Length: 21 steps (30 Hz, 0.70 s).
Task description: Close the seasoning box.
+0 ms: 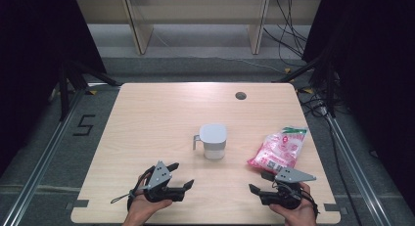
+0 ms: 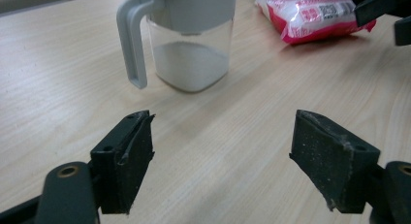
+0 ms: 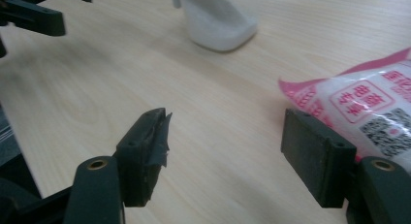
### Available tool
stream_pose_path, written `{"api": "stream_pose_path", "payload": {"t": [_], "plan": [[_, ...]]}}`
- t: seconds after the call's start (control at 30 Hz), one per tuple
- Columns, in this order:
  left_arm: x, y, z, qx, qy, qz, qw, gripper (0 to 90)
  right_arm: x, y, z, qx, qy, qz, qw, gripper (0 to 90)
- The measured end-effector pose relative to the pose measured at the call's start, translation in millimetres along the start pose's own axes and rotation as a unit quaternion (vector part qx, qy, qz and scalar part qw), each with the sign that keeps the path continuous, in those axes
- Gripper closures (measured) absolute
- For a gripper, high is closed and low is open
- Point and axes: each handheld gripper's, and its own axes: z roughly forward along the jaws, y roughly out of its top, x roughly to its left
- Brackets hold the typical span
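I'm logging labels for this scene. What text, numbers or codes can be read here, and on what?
"5": black mark on the floor left of the table.
Bag: pink-framed characters, too blurred to read.
Bag: QR code, not readable as text.
Bag, left gripper view: barcode and small print, too small to read.
Jug: no text.

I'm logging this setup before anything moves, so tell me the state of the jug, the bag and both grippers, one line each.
jug: upright, lid on, partly filled with white powder, handle toward the table's left.
pink bag: lying flat, looks sealed, untouched.
left gripper: open, nothing between the jaws, aimed at the jug.
right gripper: open, holding nothing, its one jaw right beside the bag's near end.
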Motion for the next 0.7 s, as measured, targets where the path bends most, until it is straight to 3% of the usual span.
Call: {"api": "stream_pose_path", "payload": {"t": [0.07,0.1,0.2,0.23,0.27,0.3,0.33,0.4,0.47,0.53,0.6,0.63,0.67,0.7], "plan": [[-2.1,-3.2,0.7,0.003,-0.002,-0.001,1.0000,22.4,6.7,-0.6,-1.1,0.010,0.011,0.013,0.9998,33.5],[-1.2,-4.2,-0.1,0.016,0.002,0.014,0.9998,22.5,6.7,-1.0,0.4,0.009,0.005,-0.001,0.9999,33.4],[-5.1,-7.4,1.0,0.008,-0.007,-0.001,0.9999,22.4,10.1,-3.6,1.4,0.030,0.015,-0.011,0.9994,33.3],[-5.5,-8.1,0.5,0.008,-0.004,-0.003,1.0000,22.5,10.7,-4.5,0.7,0.031,0.000,-0.023,0.9992,33.3],[-5.8,-8.9,0.1,0.007,0.003,-0.004,1.0000,22.7,15.3,-5.2,-1.4,0.046,0.006,-0.002,0.9989,33.3],[-5.4,-9.6,0.0,0.007,0.005,-0.002,1.0000,22.7,12.8,-5.8,-0.7,0.034,0.006,-0.022,0.9992,33.3],[-4.7,-10.0,-0.8,0.012,0.002,-0.002,0.9999,22.7,15.6,-6.8,-2.5,0.041,0.004,-0.010,0.9991,33.3],[-5.0,-11.6,-0.5,0.007,0.003,-0.008,0.9999,22.7,12.6,-8.1,-3.3,0.041,0.013,-0.023,0.9988,33.2],[-3.5,-11.9,-1.8,0.013,0.004,0.005,0.9999,22.7,16.4,-11.1,-4.2,0.047,0.007,-0.009,0.9988,33.0],[-4.9,-13.1,-1.4,0.014,0.004,-0.006,0.9999,22.7,15.3,-12.4,-4.8,0.047,-0.002,-0.032,0.9984,32.9],[-5.6,-13.6,-2.0,0.019,0.007,-0.001,0.9998,22.7,18.9,-13.9,-6.3,0.059,-0.007,-0.019,0.9980,32.9],[-4.1,-13.9,-2.1,0.026,0.006,0.009,0.9996,22.7,17.3,-14.2,-6.1,0.057,-0.007,-0.036,0.9977,32.9],[-6.1,-14.3,-1.1,0.018,-0.001,-0.004,0.9998,22.7,18.0,-14.8,-6.3,0.057,-0.009,-0.036,0.9977,32.9],[-6.3,-14.6,-0.9,0.019,0.002,-0.003,0.9998,22.7,18.5,-15.8,-6.6,0.062,-0.007,-0.038,0.9974,32.9]]}}
